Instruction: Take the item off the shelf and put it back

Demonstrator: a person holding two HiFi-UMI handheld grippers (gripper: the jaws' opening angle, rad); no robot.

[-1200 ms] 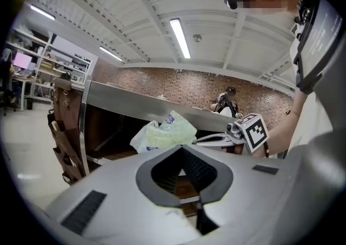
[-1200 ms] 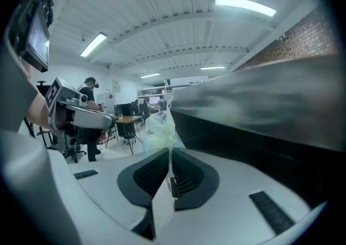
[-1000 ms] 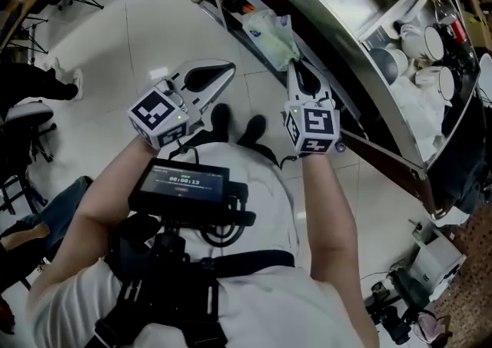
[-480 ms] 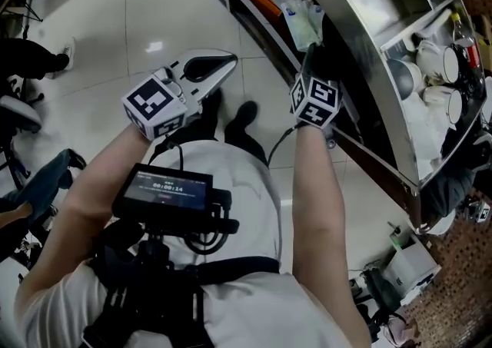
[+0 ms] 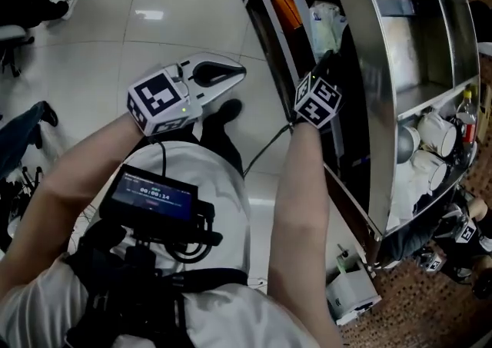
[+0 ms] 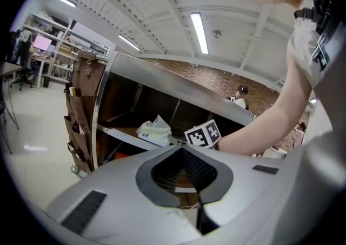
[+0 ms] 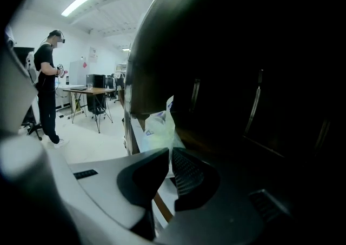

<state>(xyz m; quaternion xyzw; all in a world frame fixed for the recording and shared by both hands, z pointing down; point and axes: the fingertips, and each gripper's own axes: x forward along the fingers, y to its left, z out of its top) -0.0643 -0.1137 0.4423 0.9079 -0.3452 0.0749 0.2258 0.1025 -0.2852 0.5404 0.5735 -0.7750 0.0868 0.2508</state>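
Note:
A pale green and white plastic bag (image 5: 325, 21) hangs inside the dark metal shelf unit (image 5: 361, 70). My right gripper (image 5: 329, 51) reaches into the shelf, shut on the bag's lower edge. In the right gripper view the bag (image 7: 160, 126) rises from between the nearly closed jaws of that gripper (image 7: 166, 154), above the shelf board (image 7: 138, 137). My left gripper (image 5: 241, 72) is held out over the floor, left of the shelf, shut and empty. In the left gripper view its jaws (image 6: 182, 147) meet, and beyond them show the bag (image 6: 153, 132) and the right gripper's marker cube (image 6: 203, 134).
Cups and bowls (image 5: 430, 135) and a bottle (image 5: 466, 112) fill a compartment at the right. Something orange (image 5: 287, 8) lies on a lower board. A brown pocket organiser (image 6: 81, 114) hangs on the shelf's side. A person (image 7: 47, 92) stands by tables on the white floor.
My right gripper has carried the bag from in front of the shelf unit in between its boards. The left gripper has stayed nearly where it was, still shut.

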